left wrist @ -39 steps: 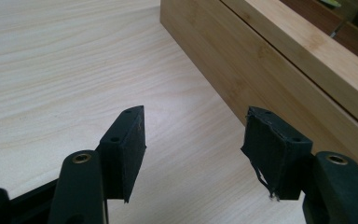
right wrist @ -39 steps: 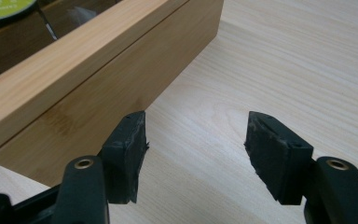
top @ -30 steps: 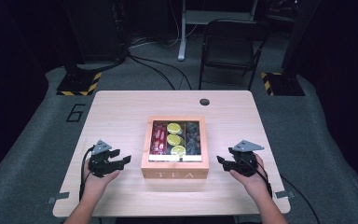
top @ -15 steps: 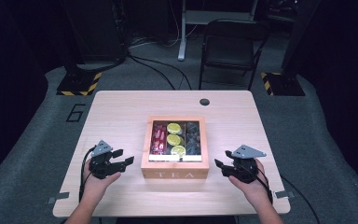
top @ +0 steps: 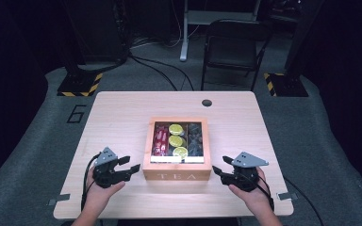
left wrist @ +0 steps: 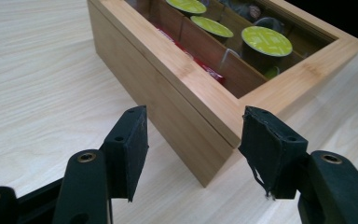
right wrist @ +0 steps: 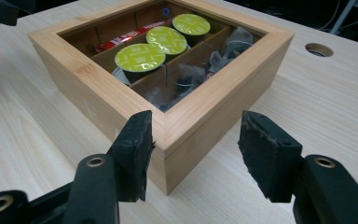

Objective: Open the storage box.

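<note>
Both grippers close in on the tea box's near corners

The tea box (top: 177, 162) sits mid-worktop (top: 122, 113), seemingly lid down; left gripper (top: 131, 165) and right gripper (top: 219, 168) have edged nearer since a second ago, jaws just narrowing yet released, straddling a corner each, probably readying a two-handed grasp.

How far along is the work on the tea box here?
Done: nothing visible; the tea box sits closed, pods showing through its window lid. In hand: left gripper and right gripper flank its near corners, jaws apart, just narrowing, holding nothing. Left: gripping and handling the box.
</note>
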